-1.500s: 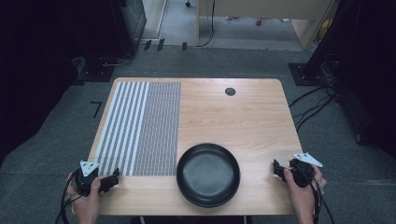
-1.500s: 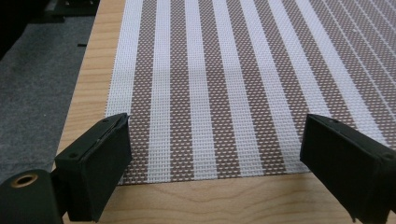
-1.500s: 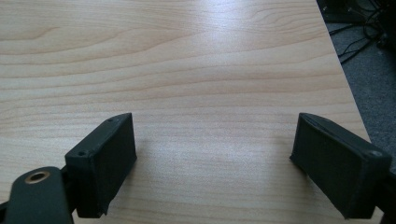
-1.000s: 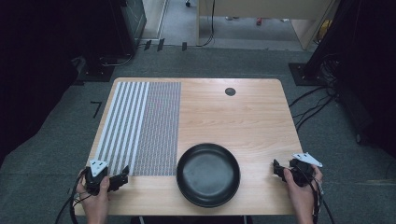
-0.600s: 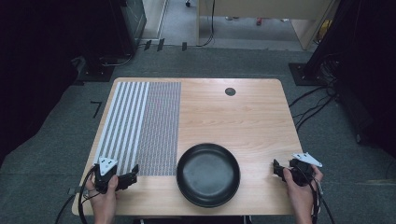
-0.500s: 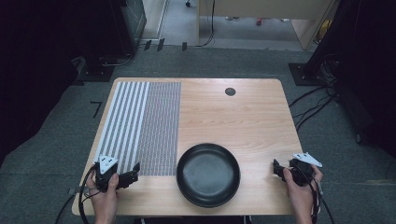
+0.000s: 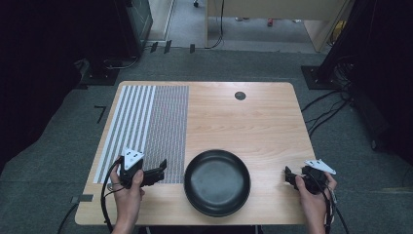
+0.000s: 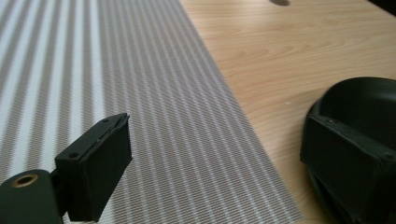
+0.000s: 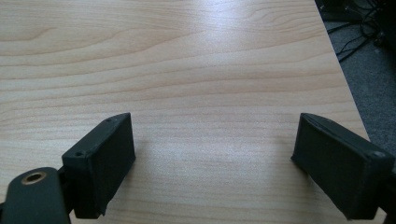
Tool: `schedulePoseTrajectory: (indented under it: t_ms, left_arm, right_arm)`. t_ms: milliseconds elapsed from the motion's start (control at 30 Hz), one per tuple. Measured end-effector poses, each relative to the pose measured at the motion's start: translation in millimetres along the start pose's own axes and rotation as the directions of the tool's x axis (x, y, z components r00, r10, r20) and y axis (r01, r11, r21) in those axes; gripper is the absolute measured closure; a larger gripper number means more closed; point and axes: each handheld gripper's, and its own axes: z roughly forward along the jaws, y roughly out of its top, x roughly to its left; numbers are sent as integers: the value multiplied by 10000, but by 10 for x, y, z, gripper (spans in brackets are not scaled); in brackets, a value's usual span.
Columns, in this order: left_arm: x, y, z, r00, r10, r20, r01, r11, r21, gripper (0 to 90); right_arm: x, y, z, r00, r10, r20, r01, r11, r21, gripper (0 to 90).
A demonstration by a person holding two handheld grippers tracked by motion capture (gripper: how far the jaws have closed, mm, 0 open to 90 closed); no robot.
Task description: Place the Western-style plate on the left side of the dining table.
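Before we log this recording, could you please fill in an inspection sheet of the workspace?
Surface: wooden table, with a round dark grommet near its far edge.
Job's things: black pan at the near edge; striped mat on the left.
Clutter: nothing seen.
Grippers: left tongs open over the mat's near edge, beside the pan; right tongs open, right of the pan.
Cables: one trails from each tool; more on the floor at right.
Surroundings: grey carpet, dark equipment.

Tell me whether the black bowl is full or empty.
Empty: the black bowl shows only its bare dark inside in the high view.
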Motion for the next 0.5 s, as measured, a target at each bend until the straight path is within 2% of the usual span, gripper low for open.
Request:
schedulePoseTrajectory:
  t_ms: [67, 100, 167, 333, 367, 500]
  left_arm:
    - [-31, -17, 25, 9999, 70, 110, -71, 9999, 96, 87]
    - [-91, -56, 67, 9993, 323, 211, -327, 9992, 217, 87]
    - [-140, -88, 105, 9984, 428, 373, -441, 9984, 358, 87]
    - [-223, -114, 150, 9972, 355, 660, -385, 9983, 441, 88]
    - [-266, -120, 160, 9958, 442, 797, -481, 9977, 481, 88]
    - [-324, -117, 153, 9933, 392, 1091, -447, 9978, 484, 87]
  right_arm:
    - [0, 0, 0, 10000, -2, 0, 2, 10000, -1, 119]
    - [0, 1, 0, 10000, 2, 4, -2, 10000, 3, 119]
    - [0, 2, 1, 10000, 4, 6, -4, 10000, 3, 119]
    - [-4, 1, -3, 10000, 54, 20, -54, 10000, -19, 136]
    - [-16, 0, -9, 9997, 233, 25, -232, 9997, -71, 139]
    - [-39, 3, -32, 9985, 528, -131, -529, 9986, -96, 140]
